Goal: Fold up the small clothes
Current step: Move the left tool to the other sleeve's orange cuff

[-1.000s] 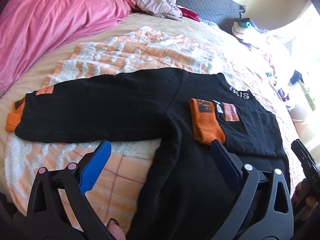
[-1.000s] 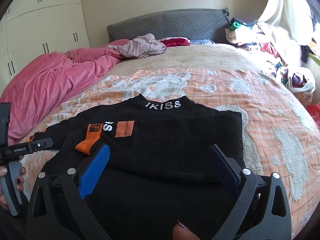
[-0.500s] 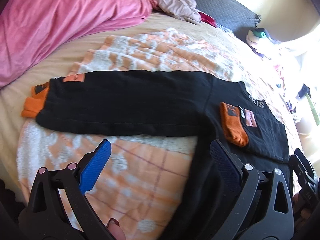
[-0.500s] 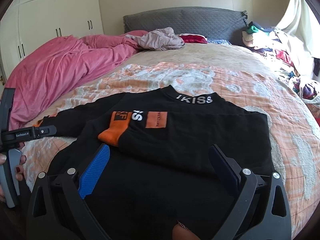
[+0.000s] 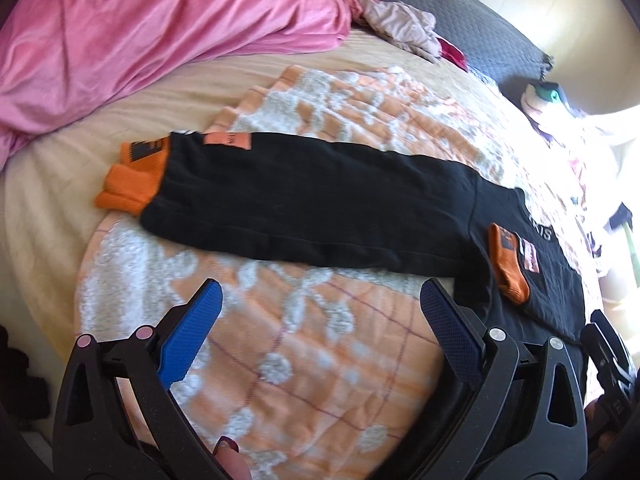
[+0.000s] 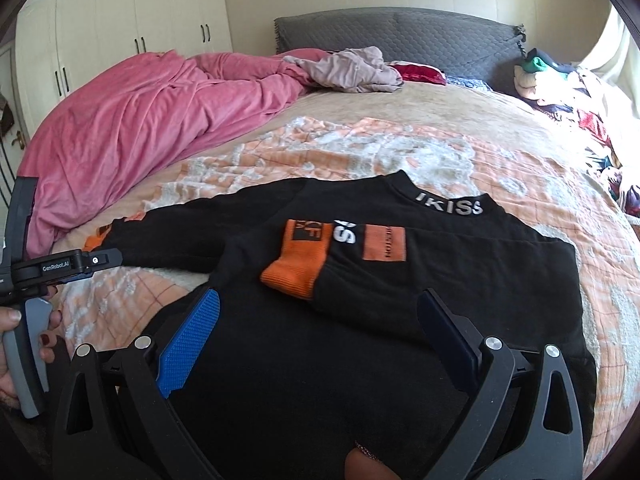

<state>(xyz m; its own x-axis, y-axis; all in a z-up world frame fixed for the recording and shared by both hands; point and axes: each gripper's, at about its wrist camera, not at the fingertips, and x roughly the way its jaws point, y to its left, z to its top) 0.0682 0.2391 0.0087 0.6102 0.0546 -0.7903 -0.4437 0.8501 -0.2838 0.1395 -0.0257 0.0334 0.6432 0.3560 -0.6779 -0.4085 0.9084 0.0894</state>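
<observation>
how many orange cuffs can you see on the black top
2. One cuff ends the sleeve stretched out flat toward the pink blanket; the other cuff lies folded across the chest, below the collar. Neither is hidden.

We see a black sweater spread flat on the bed, its far sleeve folded across the chest, orange cuff lying on the front. Our right gripper hovers over the sweater's lower part, fingers spread wide and empty. At the left edge, a hand holds the left gripper. A pink blanket lies heaped beyond.
</observation>
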